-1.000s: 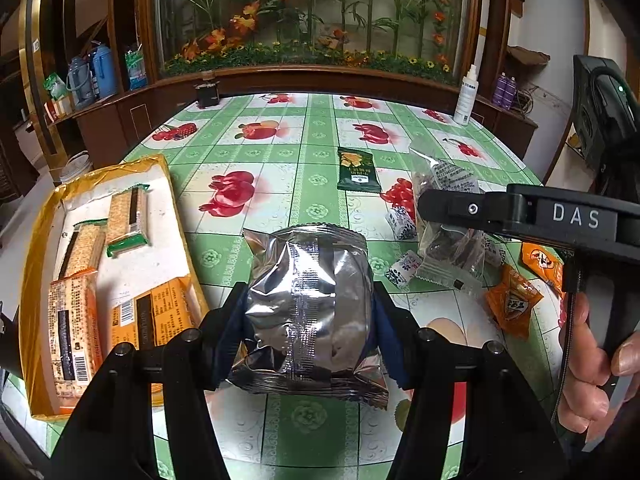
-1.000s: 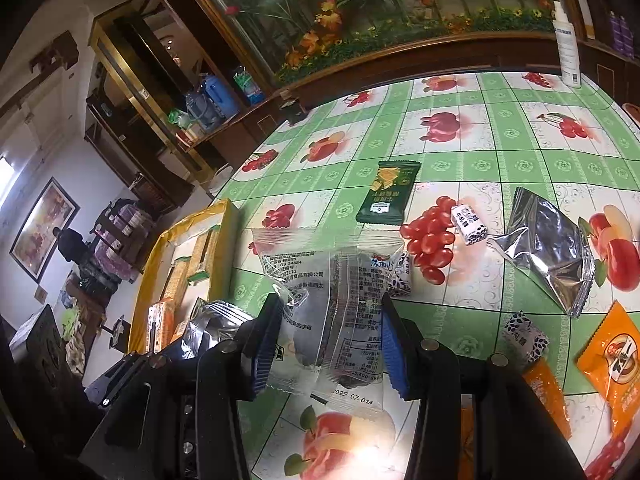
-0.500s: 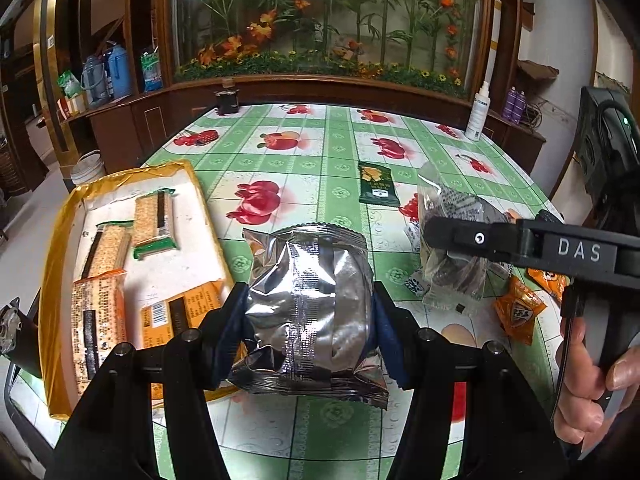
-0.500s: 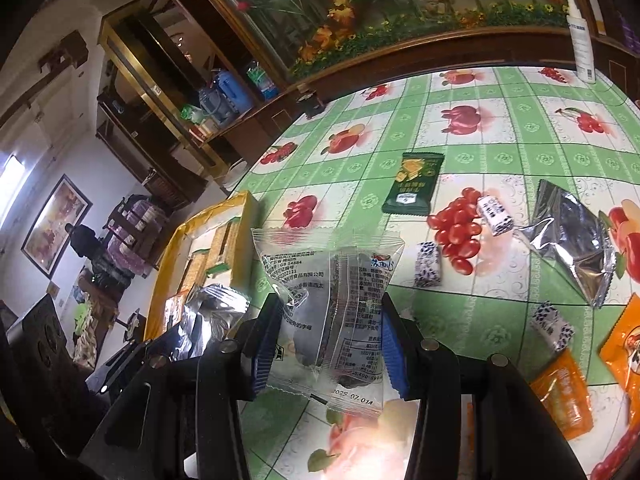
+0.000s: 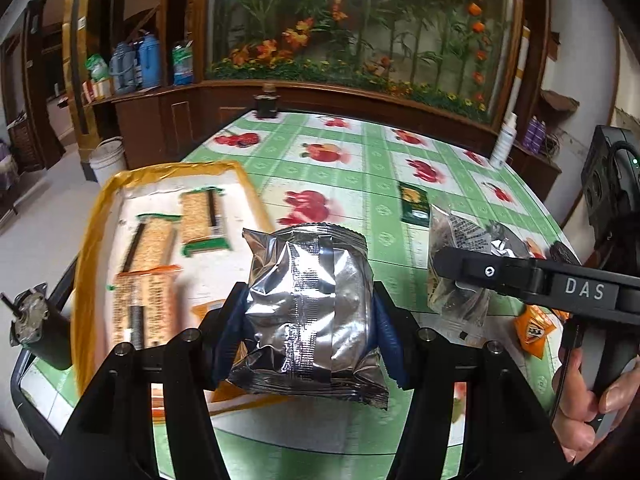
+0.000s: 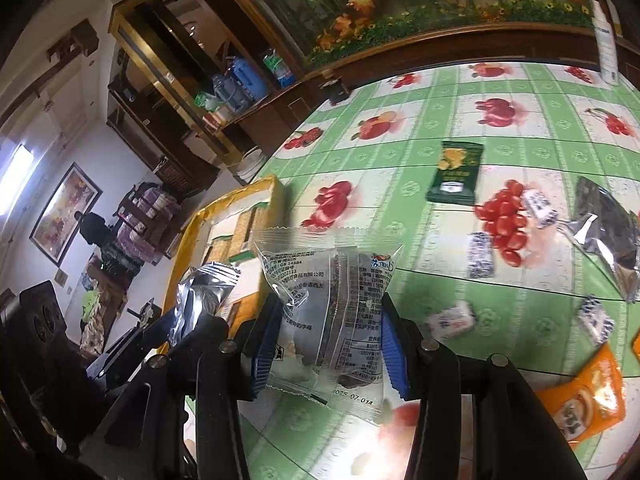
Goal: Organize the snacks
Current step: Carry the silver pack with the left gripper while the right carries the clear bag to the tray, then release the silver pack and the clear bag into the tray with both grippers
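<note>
My left gripper point(image 5: 306, 334) is shut on a puffy silver foil snack pack point(image 5: 308, 308), held above the table's left part, beside the yellow tray point(image 5: 90, 236). The tray holds several cracker packs point(image 5: 200, 218). My right gripper point(image 6: 326, 340) is shut on a clear printed snack packet point(image 6: 332, 312), carried in the air just right of the tray point(image 6: 188, 240). In the left wrist view the right gripper's black arm crosses at the right with the clear packet point(image 5: 456, 264) in it. The silver pack point(image 6: 204, 288) shows at the left of the right wrist view.
Loose snacks lie on the green fruit-print tablecloth point(image 6: 400, 152): a dark green packet point(image 6: 456, 174), a silver pack point(image 6: 608, 232), several small white candies point(image 6: 480, 254) and orange packets point(image 6: 584, 400). A white bottle point(image 5: 505, 142) stands at the far right edge. A person's hand point(image 5: 588, 392) grips the right handle.
Both grippers have carried their packs leftward toward the yellow tray, which now lies closer and more central in both views. Neither grip has changed.
</note>
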Available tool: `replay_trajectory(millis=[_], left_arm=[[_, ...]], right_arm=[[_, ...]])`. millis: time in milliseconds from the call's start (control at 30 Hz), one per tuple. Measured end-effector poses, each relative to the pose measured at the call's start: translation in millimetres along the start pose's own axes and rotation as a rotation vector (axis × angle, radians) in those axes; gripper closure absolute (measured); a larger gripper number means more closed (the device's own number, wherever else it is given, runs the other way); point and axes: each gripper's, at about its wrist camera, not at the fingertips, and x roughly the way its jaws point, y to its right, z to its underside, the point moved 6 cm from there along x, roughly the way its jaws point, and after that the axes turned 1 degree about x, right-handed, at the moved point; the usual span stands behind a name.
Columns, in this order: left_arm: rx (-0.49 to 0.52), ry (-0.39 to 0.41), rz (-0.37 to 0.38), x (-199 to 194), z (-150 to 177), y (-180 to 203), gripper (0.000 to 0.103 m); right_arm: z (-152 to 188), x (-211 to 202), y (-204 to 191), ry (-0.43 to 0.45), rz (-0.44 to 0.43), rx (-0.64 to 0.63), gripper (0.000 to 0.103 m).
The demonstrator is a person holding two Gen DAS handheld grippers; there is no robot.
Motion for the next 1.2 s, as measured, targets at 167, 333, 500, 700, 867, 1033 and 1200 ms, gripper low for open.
replay_trajectory(millis=[167, 333, 500, 700, 867, 1033, 1200], left_arm=[[-0.066, 0.001, -0.041, -1, 4, -38, 0.045], [-0.139, -0.017, -0.086, 4, 14, -75, 0.045], [-0.165, -0.031, -0.105, 9, 23, -90, 0.045], [-0.164, -0.048, -0.101, 16, 28, -93, 0.045], [-0.161, -0.064, -0.102, 23, 30, -92, 0.045], [-0.145, -0.059, -0.122, 23, 30, -89, 0.045], [-0.145, -0.052, -0.118, 23, 30, -88, 0.045]], right_arm=[[-6, 20, -36, -0.025, -0.022, -0.054, 0.056], [-15, 46, -74, -0.06, -0.048, -0.095, 0.056], [-25, 85, -112, -0.103, -0.04, -0.148, 0.056], [-29, 135, -129, -0.16, 0.027, -0.197, 0.056], [-28, 159, -129, -0.185, 0.063, -0.207, 0.055], [-30, 169, -123, -0.191, 0.081, -0.2, 0.055], [-28, 179, -119, -0.214, 0.092, -0.199, 0.052]])
